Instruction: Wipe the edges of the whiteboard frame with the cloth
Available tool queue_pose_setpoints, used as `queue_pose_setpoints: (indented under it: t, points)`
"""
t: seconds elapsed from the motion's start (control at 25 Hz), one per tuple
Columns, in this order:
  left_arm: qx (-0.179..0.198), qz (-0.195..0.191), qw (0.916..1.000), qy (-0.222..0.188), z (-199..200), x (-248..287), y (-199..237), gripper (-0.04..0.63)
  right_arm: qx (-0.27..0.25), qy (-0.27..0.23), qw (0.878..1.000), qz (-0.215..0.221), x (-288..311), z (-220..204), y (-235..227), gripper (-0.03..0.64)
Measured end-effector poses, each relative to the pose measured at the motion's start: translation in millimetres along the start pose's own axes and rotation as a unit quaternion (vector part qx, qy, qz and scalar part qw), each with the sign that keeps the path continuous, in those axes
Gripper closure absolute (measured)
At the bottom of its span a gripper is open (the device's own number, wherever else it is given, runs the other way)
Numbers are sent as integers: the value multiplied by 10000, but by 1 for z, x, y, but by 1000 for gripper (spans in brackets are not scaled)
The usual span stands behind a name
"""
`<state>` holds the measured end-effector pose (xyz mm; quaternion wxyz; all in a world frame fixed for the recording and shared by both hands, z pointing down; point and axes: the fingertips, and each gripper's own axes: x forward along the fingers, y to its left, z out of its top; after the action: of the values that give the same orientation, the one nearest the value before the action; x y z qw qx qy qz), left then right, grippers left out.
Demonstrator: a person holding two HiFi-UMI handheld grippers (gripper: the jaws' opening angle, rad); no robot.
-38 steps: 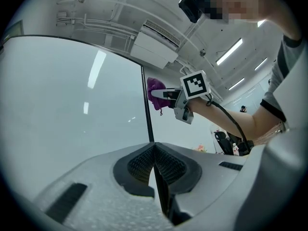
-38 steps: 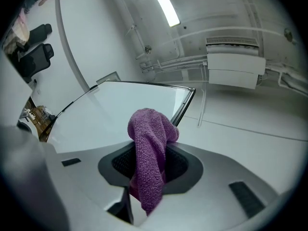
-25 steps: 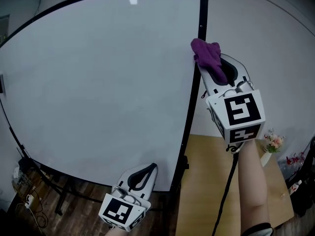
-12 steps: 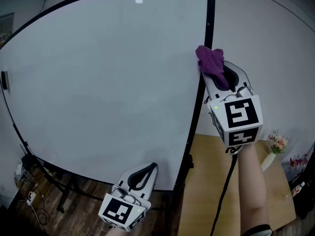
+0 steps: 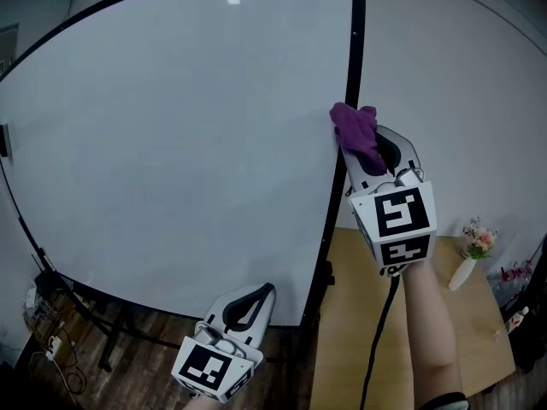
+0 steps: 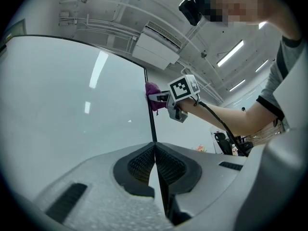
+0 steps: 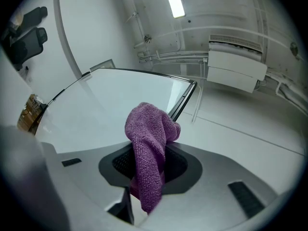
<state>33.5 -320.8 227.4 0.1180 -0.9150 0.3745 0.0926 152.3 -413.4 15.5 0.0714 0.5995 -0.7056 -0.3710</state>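
Note:
The whiteboard (image 5: pixel 171 135) fills the head view, with its black frame (image 5: pixel 346 118) running down the right side. My right gripper (image 5: pixel 369 143) is shut on a purple cloth (image 5: pixel 355 131), which is bunched against that right frame edge about halfway up. In the right gripper view the cloth (image 7: pixel 150 150) hangs out of the jaws in front of the frame (image 7: pixel 181 102). My left gripper (image 5: pixel 249 302) is low by the board's bottom right, shut and holding nothing. From the left gripper view the cloth (image 6: pixel 152 92) shows at the frame (image 6: pixel 150 114).
A wooden table (image 5: pixel 376 331) stands to the right of the board, with a small vase of flowers (image 5: pixel 472 250) on it. The board's stand legs and cables (image 5: pixel 60 331) are on the wooden floor at lower left. A grey wall (image 5: pixel 461 84) lies behind.
My right gripper with the cloth has slid down the right frame edge, from higher up to about mid-height. The left gripper has stayed in place.

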Motion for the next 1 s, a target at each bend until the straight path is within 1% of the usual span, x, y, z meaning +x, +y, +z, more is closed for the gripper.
queue_pose_setpoints:
  t: [0.6, 0.84, 1.0]
  points:
    - [-21, -122, 9999, 81, -14, -16, -10, 577, 124, 426, 9990, 85, -14, -37, 29, 503]
    - [-30, -110, 9999, 119, -19, -25, -11, 577, 167, 575, 9982, 85, -20, -51, 40, 503]
    - [-51, -74, 9997, 226, -26, -32, -11, 578, 223, 653, 9976, 94, -23, -60, 47, 503]
